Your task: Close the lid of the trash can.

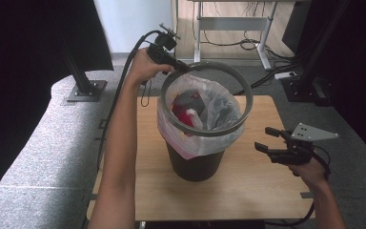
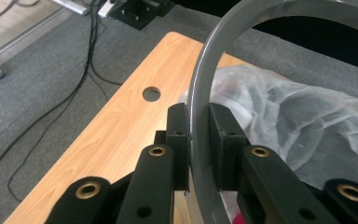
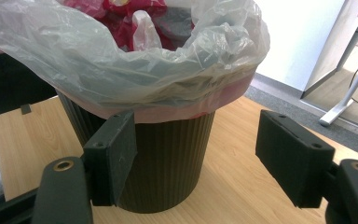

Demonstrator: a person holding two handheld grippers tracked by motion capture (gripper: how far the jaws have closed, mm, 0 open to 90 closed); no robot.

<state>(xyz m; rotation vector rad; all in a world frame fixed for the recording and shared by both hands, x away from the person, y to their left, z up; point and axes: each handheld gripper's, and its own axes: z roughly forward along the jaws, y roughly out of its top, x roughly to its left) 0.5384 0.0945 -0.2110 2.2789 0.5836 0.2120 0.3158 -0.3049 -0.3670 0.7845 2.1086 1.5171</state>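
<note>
A dark ribbed waste bin (image 1: 196, 162) (image 3: 168, 158) stands in the middle of the wooden table (image 1: 257, 191). A clear plastic bag liner (image 1: 209, 107) (image 3: 121, 65) is folded over its rim, with red and grey rubbish inside. A grey plastic ring (image 1: 248, 90) (image 2: 200, 93) hangs tilted above the bag's mouth. My left gripper (image 1: 183, 67) (image 2: 199, 135) is shut on the ring's far left edge. My right gripper (image 1: 268, 139) (image 3: 196, 158) is open to the right of the bin, apart from it, jaws facing the bin's wall.
A round cable hole (image 2: 151, 94) pierces the table near the far edge. Cables (image 2: 65, 93) lie on the grey carpet beyond. A white desk frame (image 1: 228, 24) stands at the back. Dark curtains and stand bases (image 1: 86, 88) flank the table.
</note>
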